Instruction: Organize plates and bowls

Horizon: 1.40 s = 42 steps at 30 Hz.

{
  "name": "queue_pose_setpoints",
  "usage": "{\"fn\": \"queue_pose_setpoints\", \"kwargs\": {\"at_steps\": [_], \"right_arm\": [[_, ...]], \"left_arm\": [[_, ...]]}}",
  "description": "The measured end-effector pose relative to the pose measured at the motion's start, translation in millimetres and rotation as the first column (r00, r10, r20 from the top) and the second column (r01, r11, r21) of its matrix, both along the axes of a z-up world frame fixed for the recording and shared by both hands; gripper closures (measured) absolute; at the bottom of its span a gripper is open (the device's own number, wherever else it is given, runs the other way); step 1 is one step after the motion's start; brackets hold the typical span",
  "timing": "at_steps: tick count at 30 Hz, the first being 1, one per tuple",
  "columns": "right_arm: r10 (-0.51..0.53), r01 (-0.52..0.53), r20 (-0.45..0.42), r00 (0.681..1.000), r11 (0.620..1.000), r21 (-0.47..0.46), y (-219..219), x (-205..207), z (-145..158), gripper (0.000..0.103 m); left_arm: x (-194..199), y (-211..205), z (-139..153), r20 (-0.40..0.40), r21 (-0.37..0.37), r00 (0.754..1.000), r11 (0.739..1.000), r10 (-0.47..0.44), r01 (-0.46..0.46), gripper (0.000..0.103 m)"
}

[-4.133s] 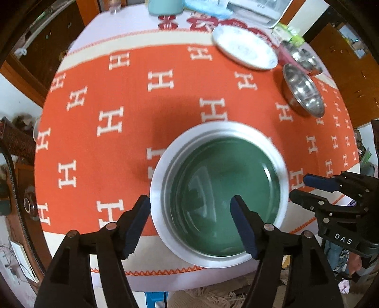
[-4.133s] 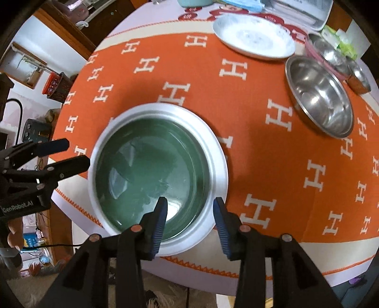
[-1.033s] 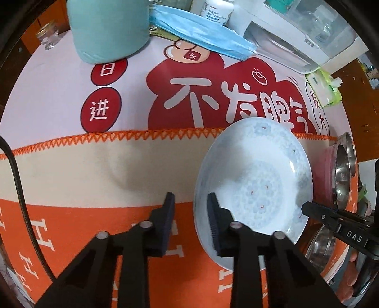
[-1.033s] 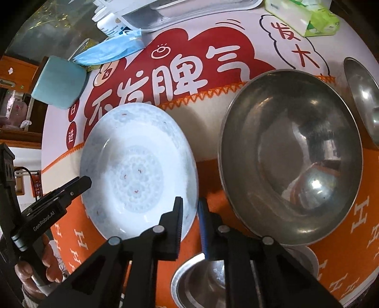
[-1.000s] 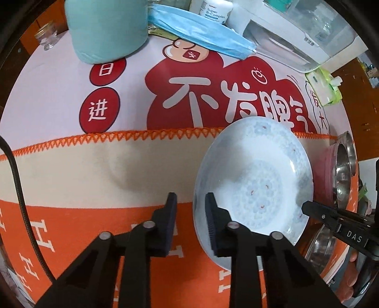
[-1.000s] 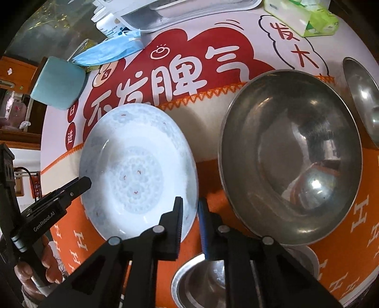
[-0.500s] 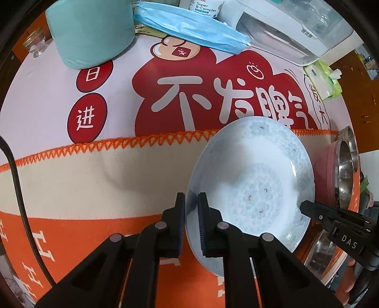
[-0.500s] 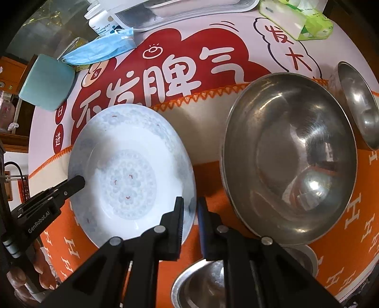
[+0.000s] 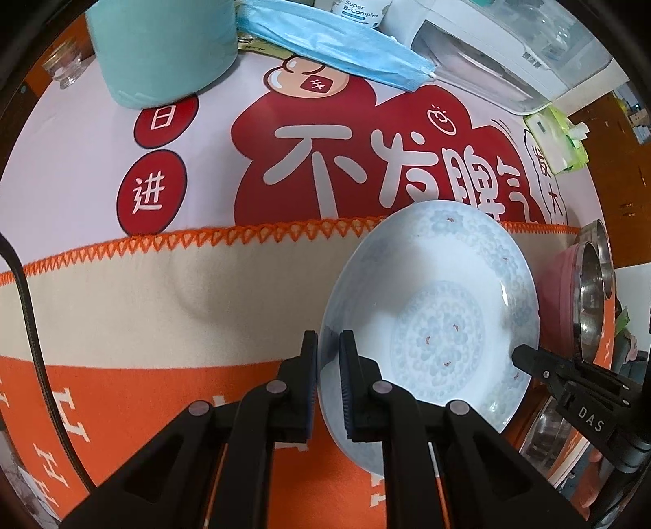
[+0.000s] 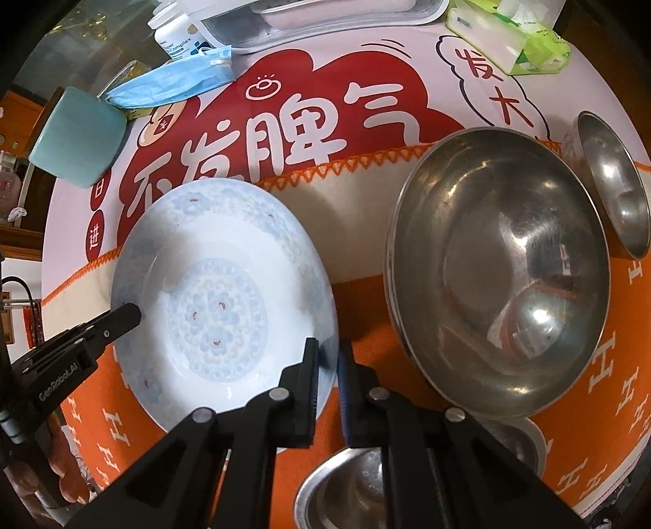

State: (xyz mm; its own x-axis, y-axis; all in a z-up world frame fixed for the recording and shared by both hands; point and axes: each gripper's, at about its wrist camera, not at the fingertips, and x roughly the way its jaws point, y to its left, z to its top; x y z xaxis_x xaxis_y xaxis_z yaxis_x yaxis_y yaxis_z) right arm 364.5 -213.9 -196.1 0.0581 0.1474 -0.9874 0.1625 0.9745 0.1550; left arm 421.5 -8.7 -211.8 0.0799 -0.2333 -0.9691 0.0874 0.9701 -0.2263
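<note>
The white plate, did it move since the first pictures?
Yes. The white plate then lay far back beside the steel bowls; now both grippers' fingers pinch its rim, and its near edge looks lifted off the orange cloth.

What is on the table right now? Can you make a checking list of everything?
Surface: round table under an orange H-pattern cloth and a white cloth with red characters.
Job's things: white patterned plate; large steel bowl; smaller steel bowls.
Clutter: teal cup, blue face mask, supplement bottle, tissue pack, white appliance.
Grippers: left tool and right tool each shut on opposite plate rims.
Cables: black cable over the cloth's left edge.
Surroundings: wooden furniture; little else clear.
</note>
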Motion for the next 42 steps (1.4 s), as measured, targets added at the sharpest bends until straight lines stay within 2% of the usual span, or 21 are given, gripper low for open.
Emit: {"fn": "queue_pose_setpoints", "kwargs": {"at_steps": [11, 20, 29, 35, 42], "right_arm": [[0.04, -0.04, 0.0, 0.999, 0.998, 0.057, 7.2, -15.9, 7.9, 0.096], [0.081, -0.082, 0.015, 0.997, 0.992, 0.097, 26.8, -34.1, 18.7, 0.096], [0.134, -0.14, 0.049, 0.99, 0.983, 0.122, 56.0, -64.2, 37.5, 0.096], [0.171, -0.178, 0.067, 0.983, 0.978, 0.109, 70.5, -92.1, 46.6, 0.096], [0.201, -0.209, 0.084, 0.976, 0.972, 0.111, 82.2, -136.5, 57.7, 0.096]], "left_arm": [[-18.3, 21.5, 6.3, -0.021, -0.008, 0.998, 0.999, 0.051, -0.051, 0.095], [-49.6, 50.5, 27.1, 0.022, 0.011, 0.995, 0.995, 0.098, -0.098, 0.096], [-99.6, 79.7, 53.7, 0.096, 0.04, 0.984, 0.987, 0.152, -0.156, 0.096], [-141.3, 99.2, 63.1, 0.099, 0.023, 0.976, 0.98, 0.195, -0.198, 0.096], [-196.5, 111.9, 75.5, 0.105, 0.039, 0.974, 0.977, 0.203, -0.208, 0.096]]}}
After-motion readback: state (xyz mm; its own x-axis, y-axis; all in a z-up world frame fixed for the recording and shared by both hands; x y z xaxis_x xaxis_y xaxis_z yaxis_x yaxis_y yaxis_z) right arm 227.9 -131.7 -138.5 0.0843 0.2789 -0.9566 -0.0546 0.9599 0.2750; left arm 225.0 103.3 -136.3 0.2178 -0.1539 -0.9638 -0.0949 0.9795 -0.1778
